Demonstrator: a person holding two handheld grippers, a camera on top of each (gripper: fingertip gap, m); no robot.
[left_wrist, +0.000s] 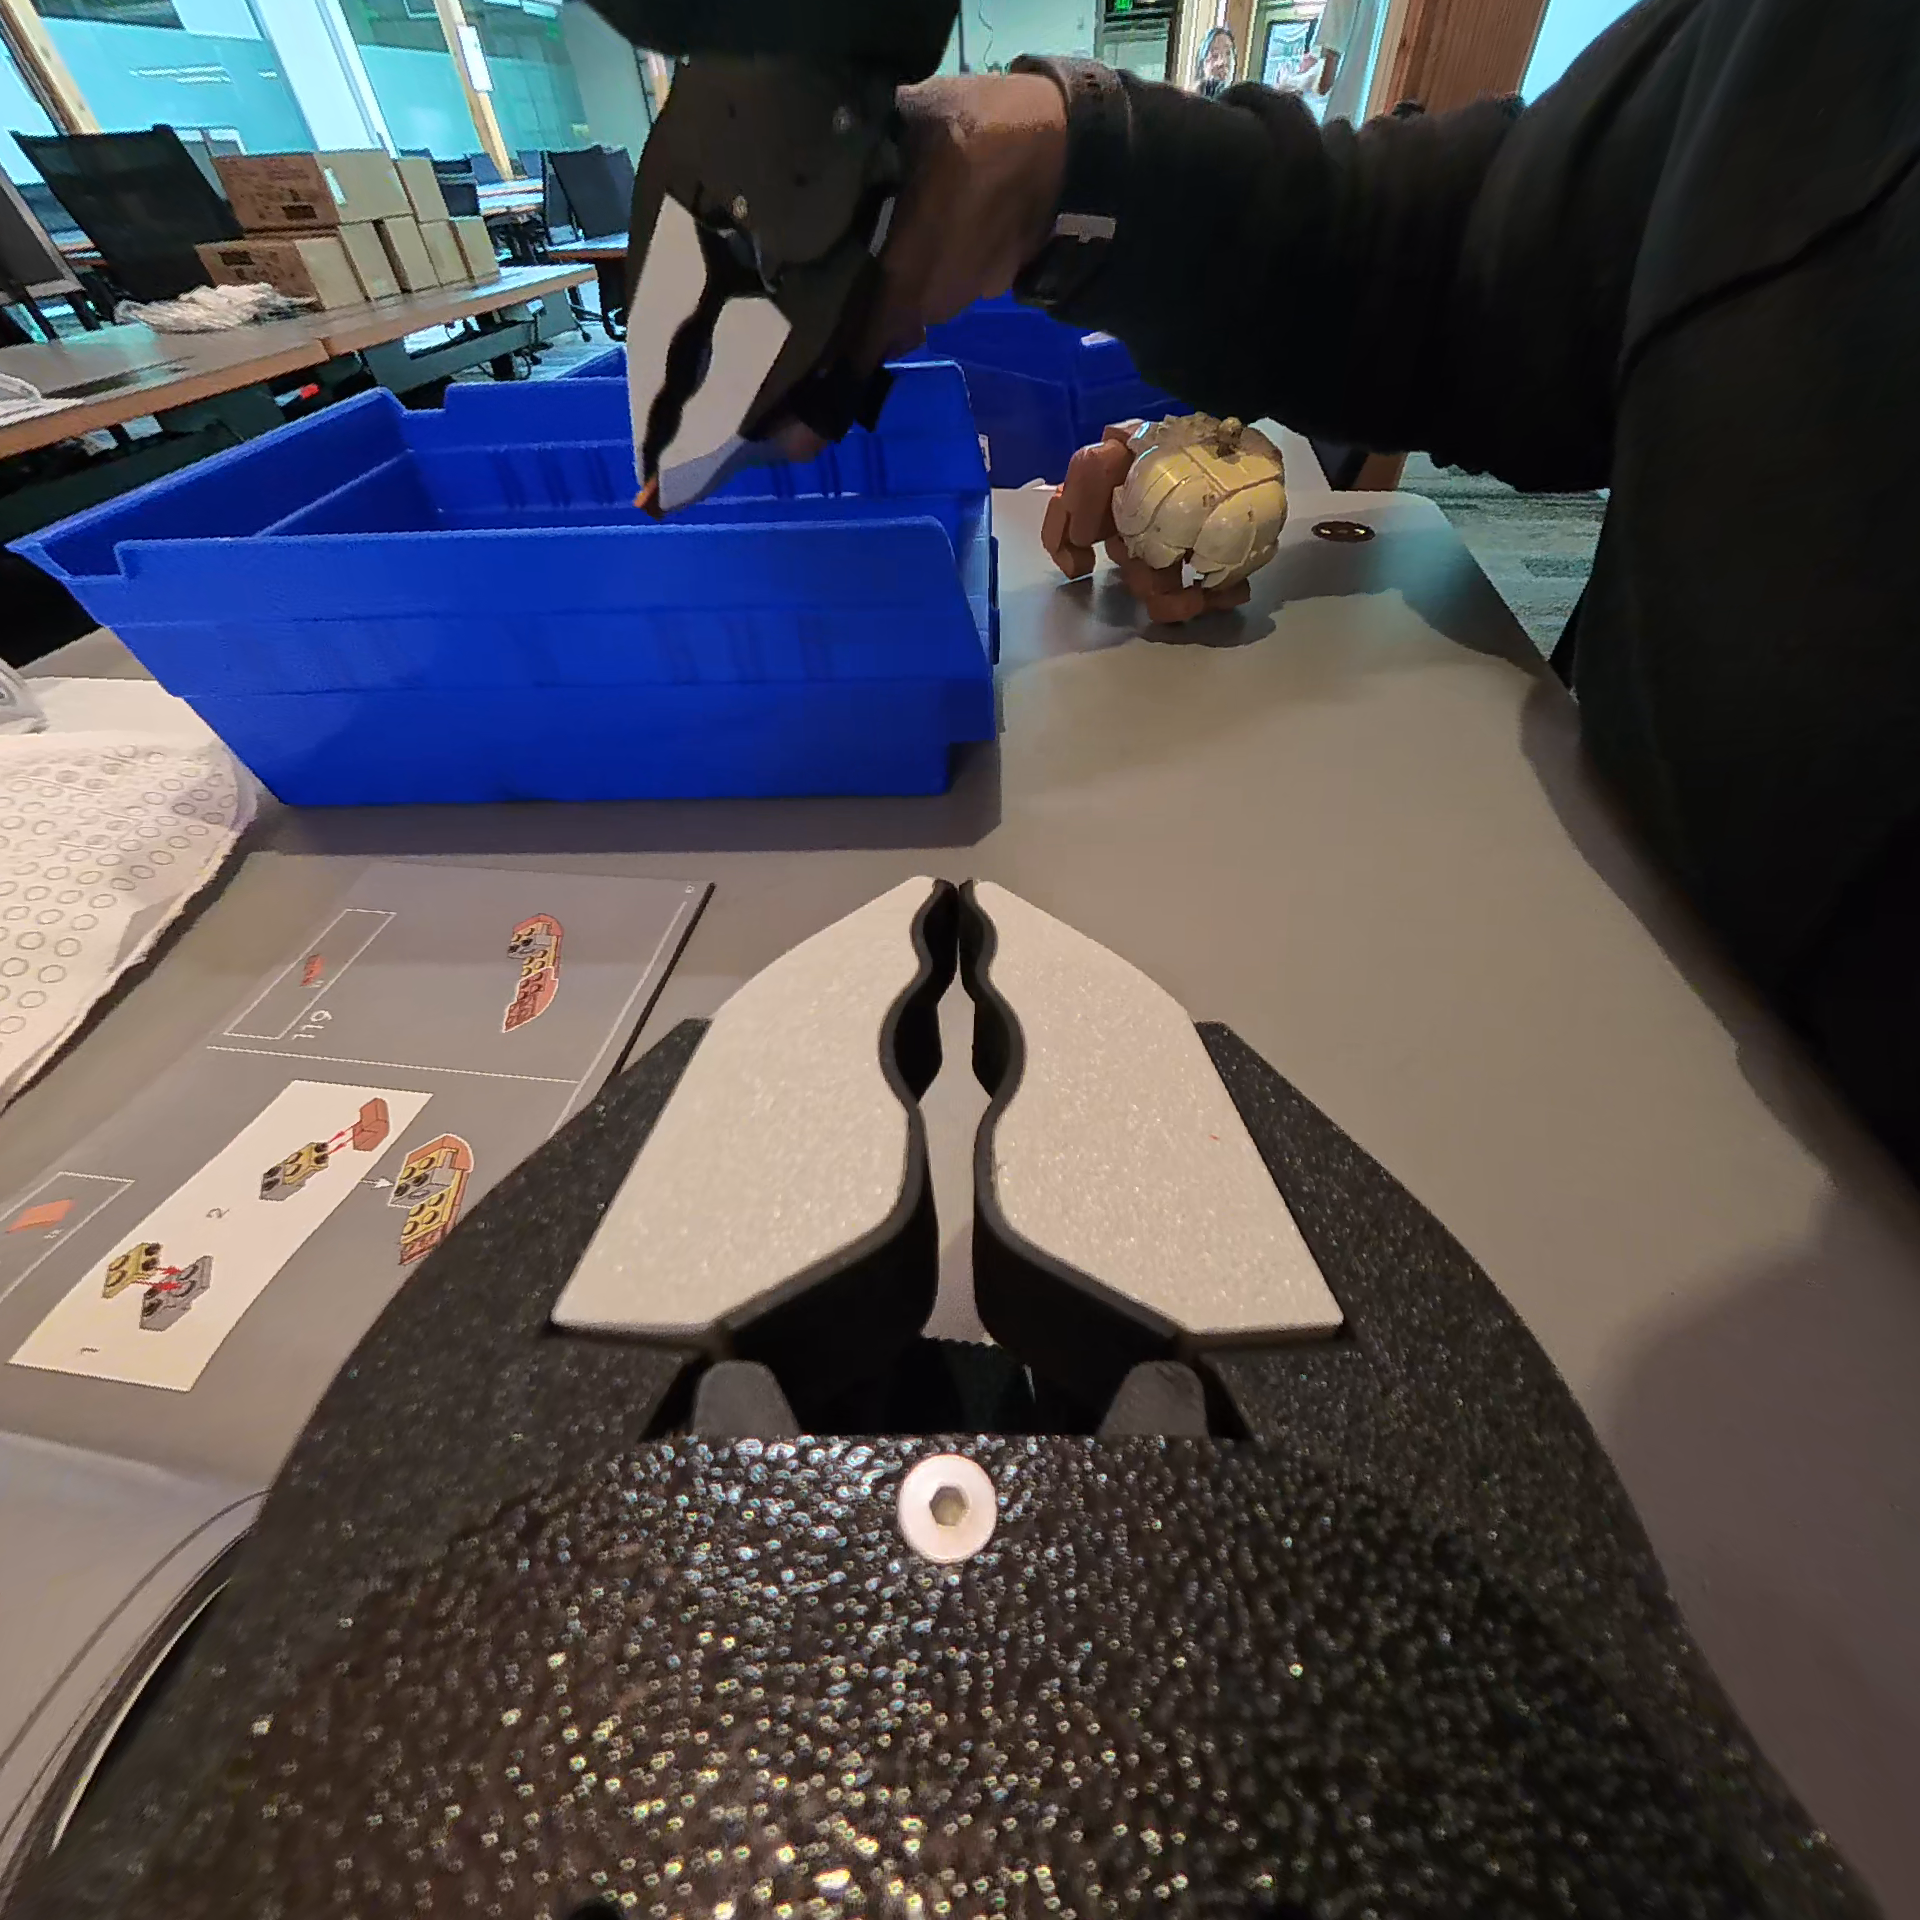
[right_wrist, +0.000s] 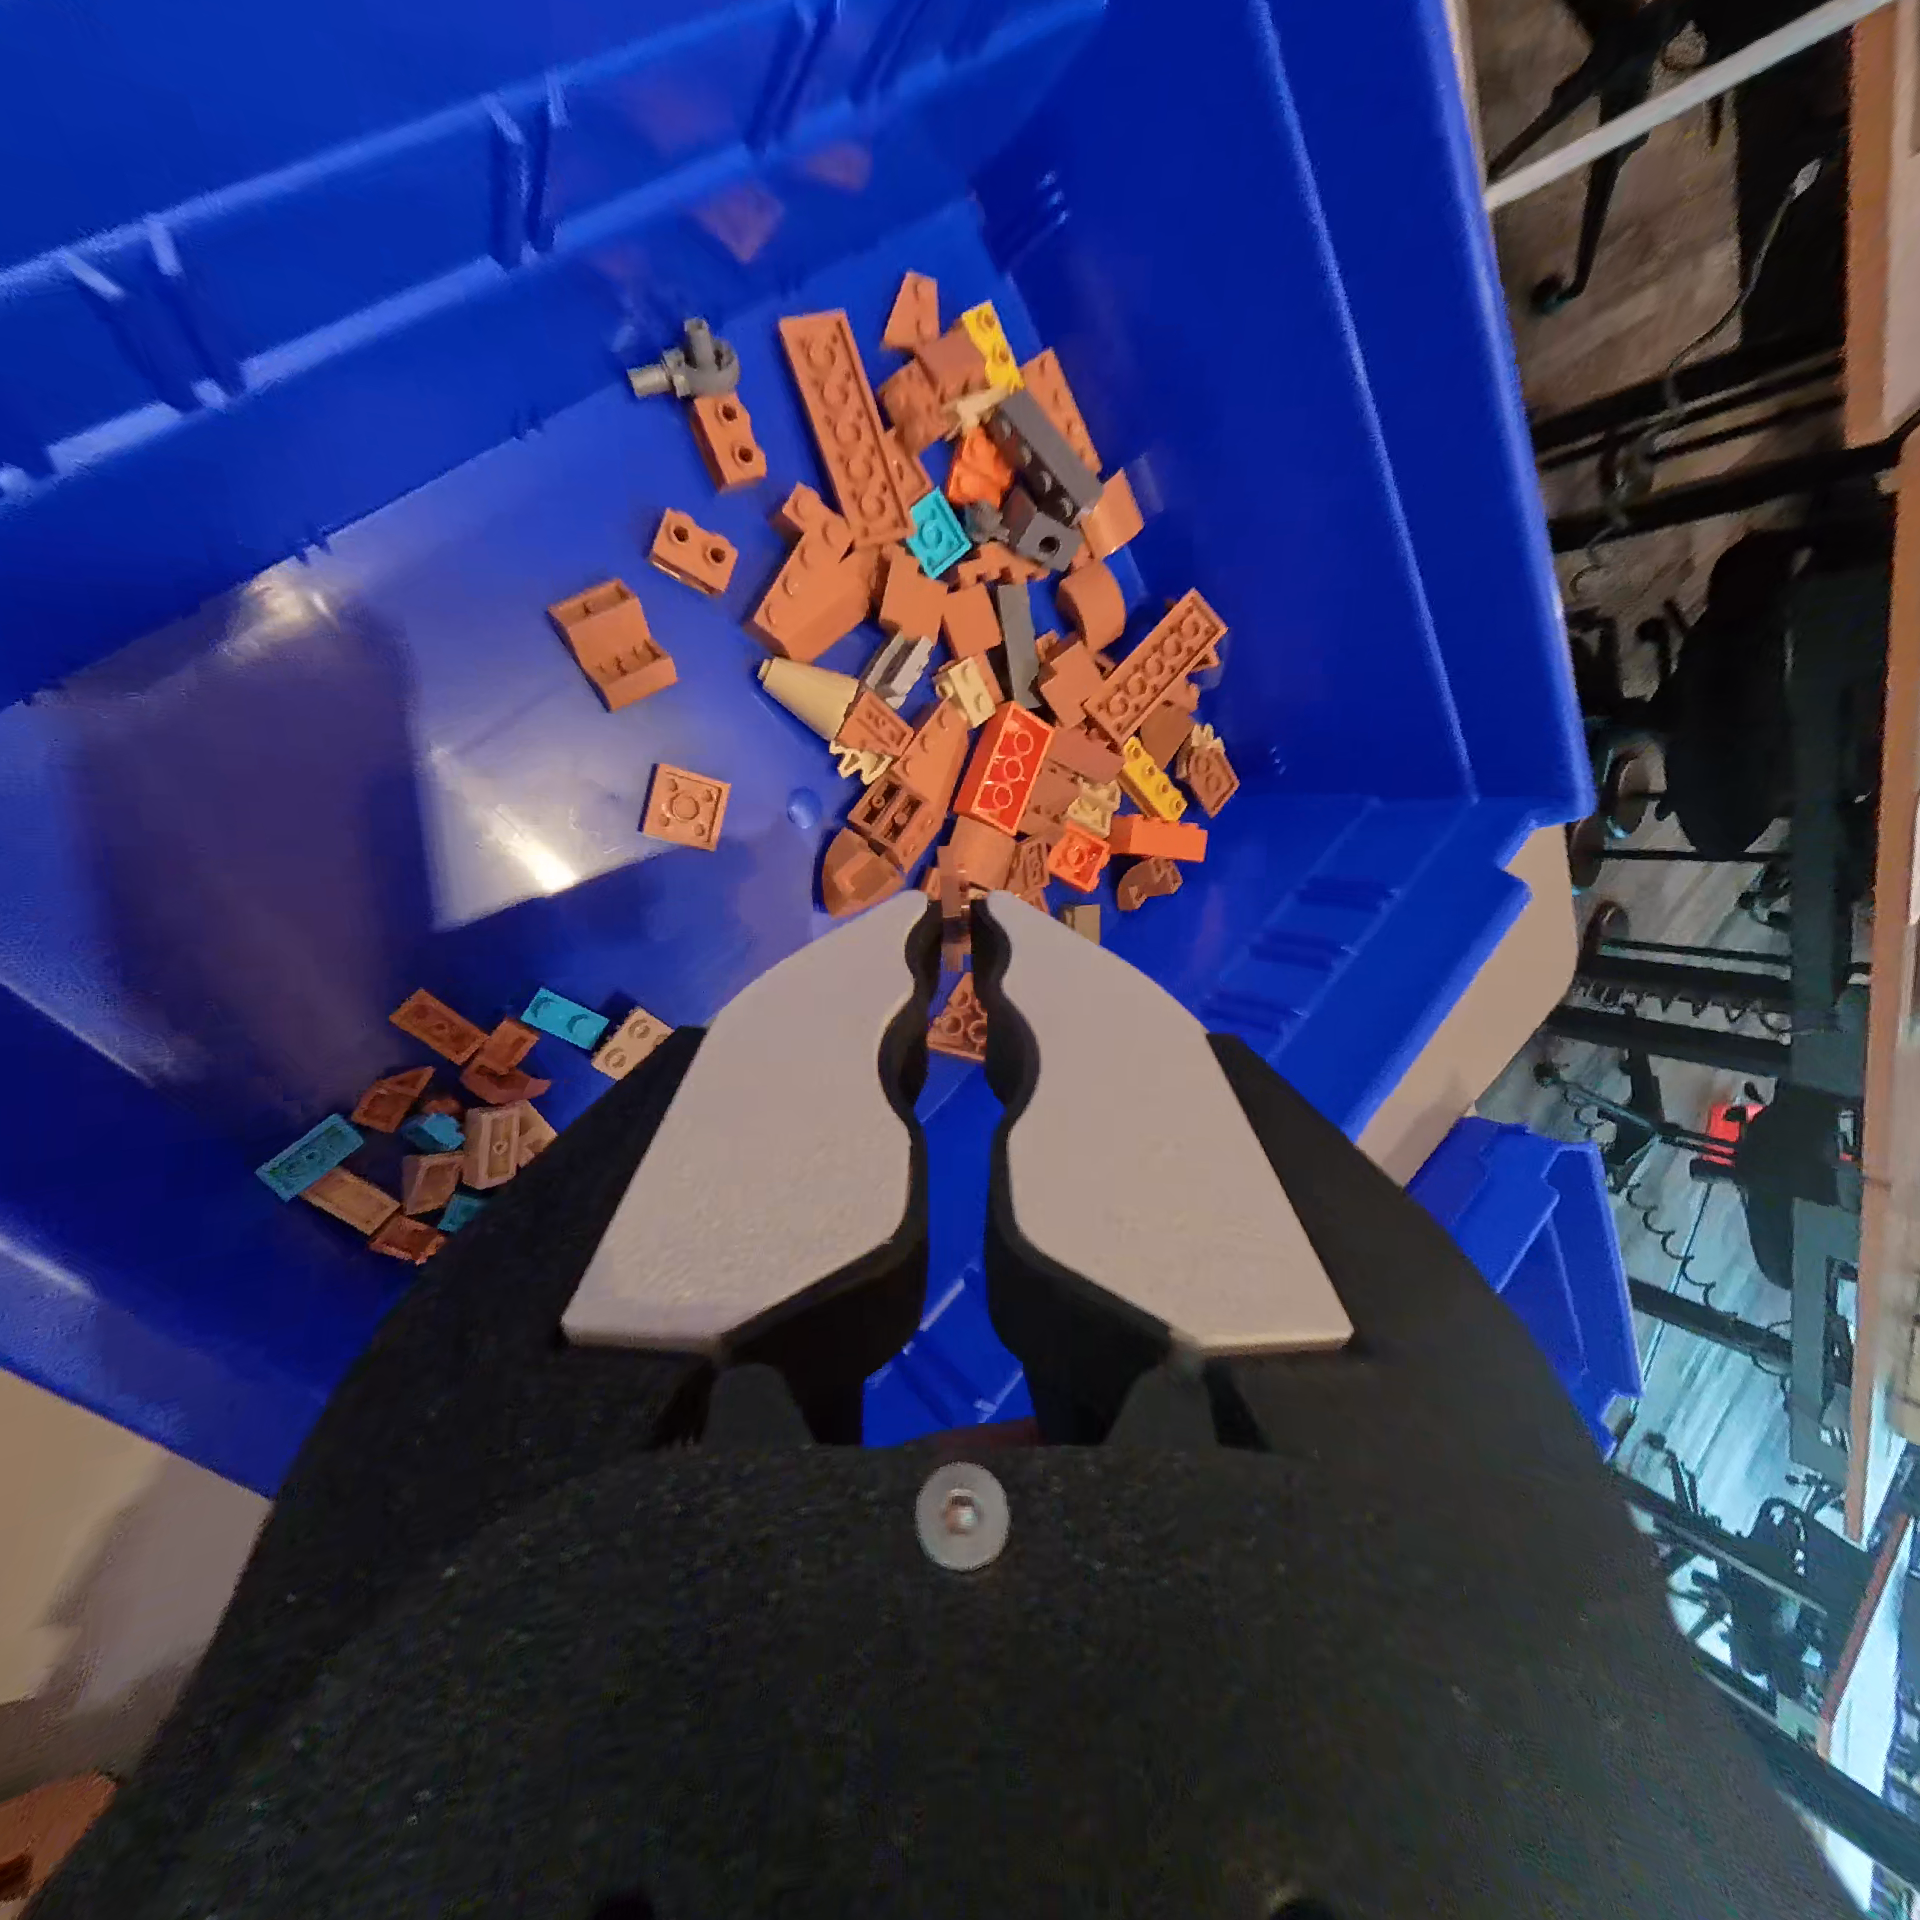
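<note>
Two grippers are seen over a grey table (left_wrist: 1299, 831). Nearest, the left gripper (left_wrist: 957, 896) is held low above the table's near middle, its fingertips clenched together with nothing between them; an open instruction booklet (left_wrist: 343, 1091) lies just beside it toward the left edge, and a white studded sheet (left_wrist: 94, 831) is laid beyond the booklet. Farther back, a blue bin (left_wrist: 582, 665) stands on the table, and a partly built brick figure (left_wrist: 1184, 509) in tan and brown rests to the right of the bin, well apart from both grippers. The right gripper (right_wrist: 961, 914), carried by a gloved hand (left_wrist: 966, 208), is held above the bin's interior, and a small brown brick piece (right_wrist: 954, 920) is pinched at its very tips. Below it, loose bricks (right_wrist: 987, 623), mostly brown with some orange, yellow, grey and teal, are heaped toward one corner of the bin floor, with a smaller cluster (right_wrist: 436, 1122) near the opposite wall. Desks and cardboard boxes (left_wrist: 343, 229) are seen farthest away.
</note>
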